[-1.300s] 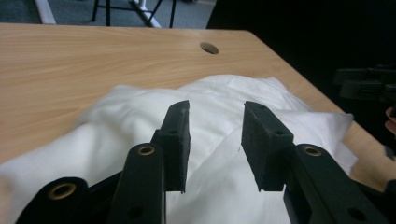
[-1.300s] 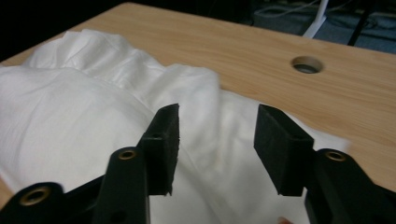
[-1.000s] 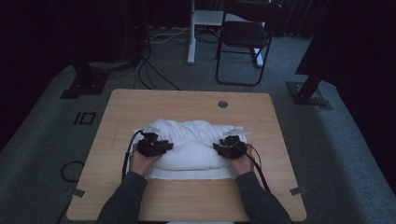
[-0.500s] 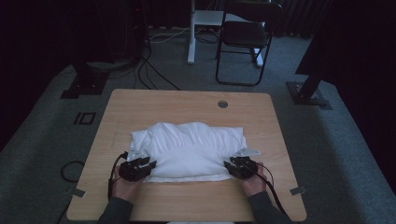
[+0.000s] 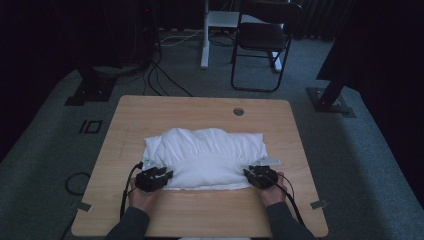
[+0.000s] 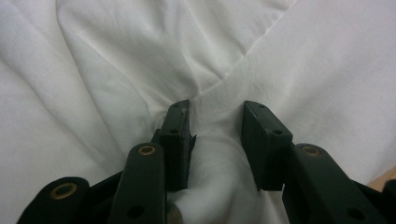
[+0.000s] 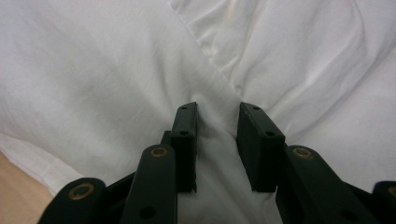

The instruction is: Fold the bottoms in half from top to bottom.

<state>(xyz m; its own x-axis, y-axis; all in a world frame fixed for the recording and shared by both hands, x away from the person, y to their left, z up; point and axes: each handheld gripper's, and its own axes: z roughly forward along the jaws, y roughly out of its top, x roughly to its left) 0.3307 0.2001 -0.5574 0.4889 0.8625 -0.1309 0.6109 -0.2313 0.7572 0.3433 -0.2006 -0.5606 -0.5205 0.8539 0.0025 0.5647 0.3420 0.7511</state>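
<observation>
A white cloth (image 5: 205, 155) lies rumpled on the wooden table (image 5: 200, 107). My left gripper (image 5: 168, 174) sits at its near left corner and my right gripper (image 5: 248, 173) at its near right corner, each held in a hand. In the left gripper view the left gripper (image 6: 215, 109) has a bunched fold of cloth (image 6: 116, 56) filling the gap between its jaws, which have just been opening a little. In the right gripper view the right gripper (image 7: 217, 109) has its jaws just closing on a ridge of cloth (image 7: 93, 70), with creases running into the pinch.
A round hole (image 5: 238, 111) sits near the table's far edge. Bare wood runs along the near edge in front of the hands. Beyond the table stand a black chair (image 5: 262, 40), a white post (image 5: 205, 35), floor cables (image 5: 160, 75) and a stand foot (image 5: 332, 97).
Both hands have come from the middle of the cloth toward the near edge and moved apart to its corners. The cloth now lies wider and flatter.
</observation>
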